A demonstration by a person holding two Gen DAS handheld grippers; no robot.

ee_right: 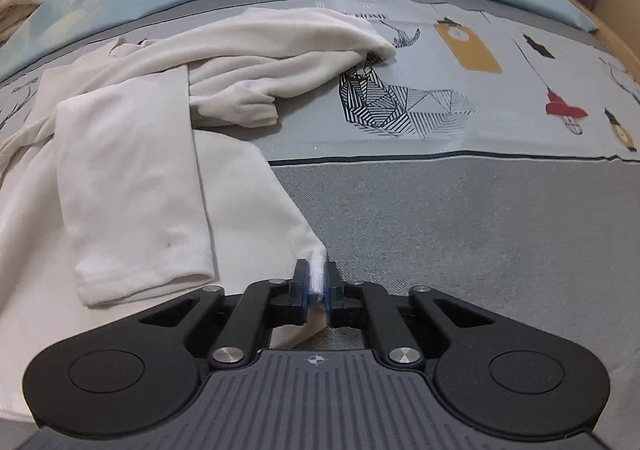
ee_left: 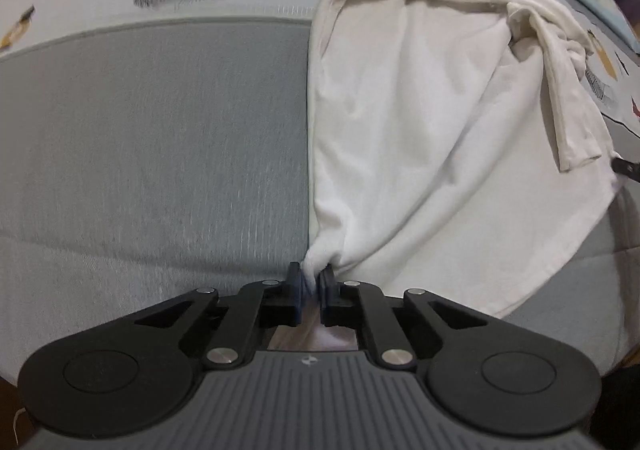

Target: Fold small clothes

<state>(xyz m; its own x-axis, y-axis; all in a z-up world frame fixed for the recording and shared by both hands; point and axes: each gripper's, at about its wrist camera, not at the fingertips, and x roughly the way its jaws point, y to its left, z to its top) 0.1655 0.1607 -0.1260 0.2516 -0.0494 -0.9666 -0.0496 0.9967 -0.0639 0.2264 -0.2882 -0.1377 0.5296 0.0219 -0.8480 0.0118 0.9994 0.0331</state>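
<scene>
Lengthwise white shirt (ee_left: 420, 121), hem corners clamped, collar far

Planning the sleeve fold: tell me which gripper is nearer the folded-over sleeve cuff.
Right. The right gripper pinches the white shirt's corner just beside the sleeve cuff; the left gripper holds the far corner, across the shirt.

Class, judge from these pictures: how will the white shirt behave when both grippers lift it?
The white shirt is probably floppy: it bunches where the left gripper pinches it. Likely light: the right gripper pinches only a thin corner. Its loose sleeve may slide or unfold.
</scene>
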